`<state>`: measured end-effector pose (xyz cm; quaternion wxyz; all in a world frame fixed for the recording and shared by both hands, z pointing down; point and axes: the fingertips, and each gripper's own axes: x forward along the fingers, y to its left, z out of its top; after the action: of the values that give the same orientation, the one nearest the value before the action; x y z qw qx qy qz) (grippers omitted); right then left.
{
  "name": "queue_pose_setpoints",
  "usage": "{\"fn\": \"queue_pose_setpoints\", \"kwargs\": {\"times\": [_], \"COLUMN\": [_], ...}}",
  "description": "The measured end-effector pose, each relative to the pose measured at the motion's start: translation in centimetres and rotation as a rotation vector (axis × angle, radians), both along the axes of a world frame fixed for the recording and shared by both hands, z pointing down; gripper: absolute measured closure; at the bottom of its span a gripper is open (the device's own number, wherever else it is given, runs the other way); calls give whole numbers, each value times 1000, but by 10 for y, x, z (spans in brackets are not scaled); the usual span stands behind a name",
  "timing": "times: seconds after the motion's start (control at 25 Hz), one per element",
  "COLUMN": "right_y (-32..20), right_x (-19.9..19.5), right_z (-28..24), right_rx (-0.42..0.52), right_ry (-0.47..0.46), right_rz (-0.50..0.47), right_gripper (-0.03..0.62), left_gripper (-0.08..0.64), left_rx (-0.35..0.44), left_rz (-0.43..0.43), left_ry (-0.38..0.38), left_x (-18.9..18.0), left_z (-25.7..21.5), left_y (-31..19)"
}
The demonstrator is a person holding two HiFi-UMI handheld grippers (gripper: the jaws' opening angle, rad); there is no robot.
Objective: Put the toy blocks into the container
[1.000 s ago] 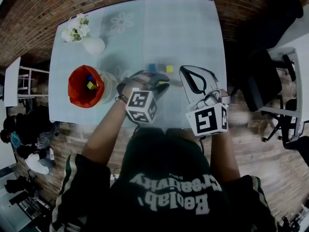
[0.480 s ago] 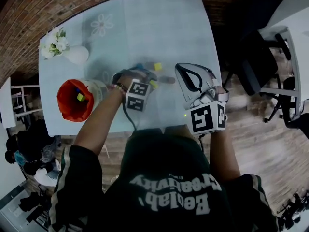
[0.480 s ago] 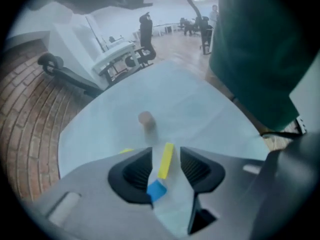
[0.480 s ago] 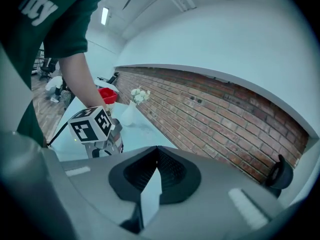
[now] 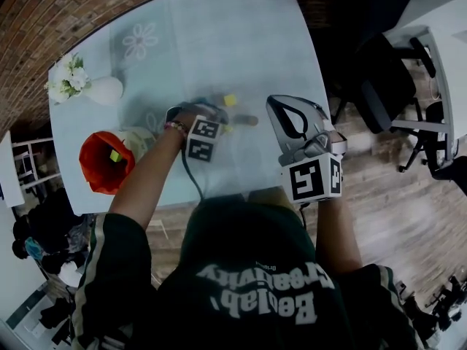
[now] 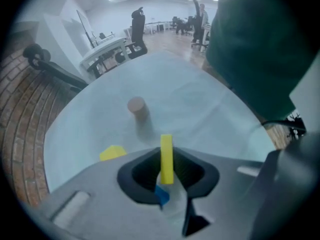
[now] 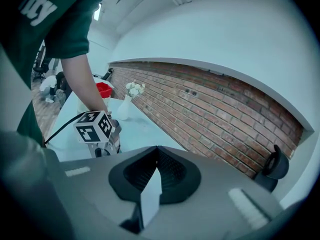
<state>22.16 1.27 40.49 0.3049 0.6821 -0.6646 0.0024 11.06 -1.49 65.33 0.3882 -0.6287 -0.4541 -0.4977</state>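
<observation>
Now the left tool (image 6: 167, 171), jaws just closed on the upright yellow block (image 6: 166, 158), is nearer than the shut, empty right tool (image 7: 155, 176) to the red container (image 5: 93, 168) on its left.

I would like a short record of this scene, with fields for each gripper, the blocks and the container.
left gripper: jaws have just been closing, now grip the upright thin yellow block; blue block right by it
right gripper: jaws shut, nothing between
loose on table: second yellow block, brown cylinder
red container: at table's left edge, a yellowish block inside
</observation>
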Motion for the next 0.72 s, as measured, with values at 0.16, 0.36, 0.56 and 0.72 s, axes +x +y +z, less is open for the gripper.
{"fn": "queue_pose_setpoints", "kwargs": {"times": [0.16, 0.36, 0.56, 0.72], "right_y": [-1, -7, -19, -29], "right_x": [4, 4, -6, -20], "right_z": [2, -1, -15, -29], "right_rx": [-1, 15, 53, 83], "right_ry": [-7, -15, -21, -21], "right_rz": [6, -5, -45, -99], "right_gripper": [586, 586, 586, 586], "left_gripper": [486, 486, 486, 486], "left_rx": [-20, -98, -185, -205], "left_rz": [-16, -151, -385, -555], "left_ry": [0, 50, 206, 377], "left_x": [3, 12, 25, 30], "left_z": [-2, -20, -65, -110], "left_y": [1, 7, 4, -7]}}
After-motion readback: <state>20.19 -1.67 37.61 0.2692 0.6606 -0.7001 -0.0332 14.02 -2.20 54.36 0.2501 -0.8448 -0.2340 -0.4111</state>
